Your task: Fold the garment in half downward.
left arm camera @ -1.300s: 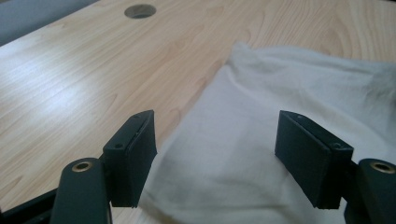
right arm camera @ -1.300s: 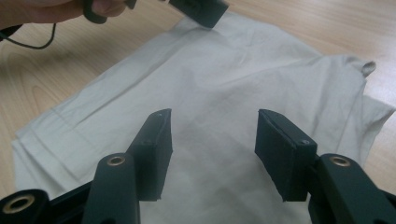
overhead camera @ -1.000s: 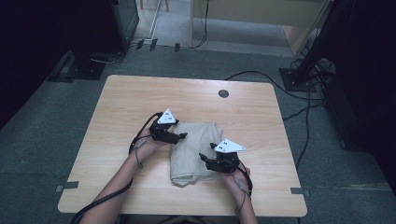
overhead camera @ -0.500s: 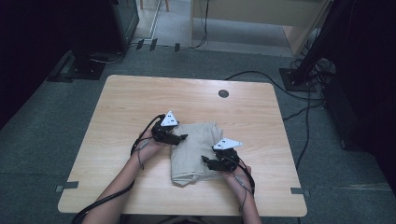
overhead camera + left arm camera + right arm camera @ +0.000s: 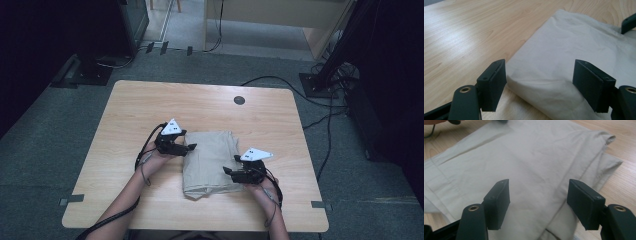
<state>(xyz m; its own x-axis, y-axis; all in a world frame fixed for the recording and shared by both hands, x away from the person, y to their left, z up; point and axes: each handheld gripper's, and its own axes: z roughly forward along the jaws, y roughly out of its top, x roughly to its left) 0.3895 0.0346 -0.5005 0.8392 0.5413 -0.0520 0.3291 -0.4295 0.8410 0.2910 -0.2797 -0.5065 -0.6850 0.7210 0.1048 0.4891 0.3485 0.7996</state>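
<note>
A folded beige cloth [image 5: 209, 162] lies flat on the wooden table [image 5: 135, 110], near the middle. My left gripper [image 5: 189, 148] is at the cloth's left edge, open, its jaws straddling the folded edge [image 5: 541, 75]. My right gripper [image 5: 228, 172] is over the cloth's right side near the front, also open, with the cloth [image 5: 524, 162] spread beneath its jaws [image 5: 539, 205]. In the left gripper view, a jaw tip of the other gripper [image 5: 629, 23] shows at the top right.
A small dark round grommet [image 5: 239, 100] sits in the table near its far edge. Cables [image 5: 320, 125] trail over the grey floor to the right. Dark furniture stands at the far left and right.
The right gripper has moved slightly left and forward over the cloth. The left gripper has shifted very little.
</note>
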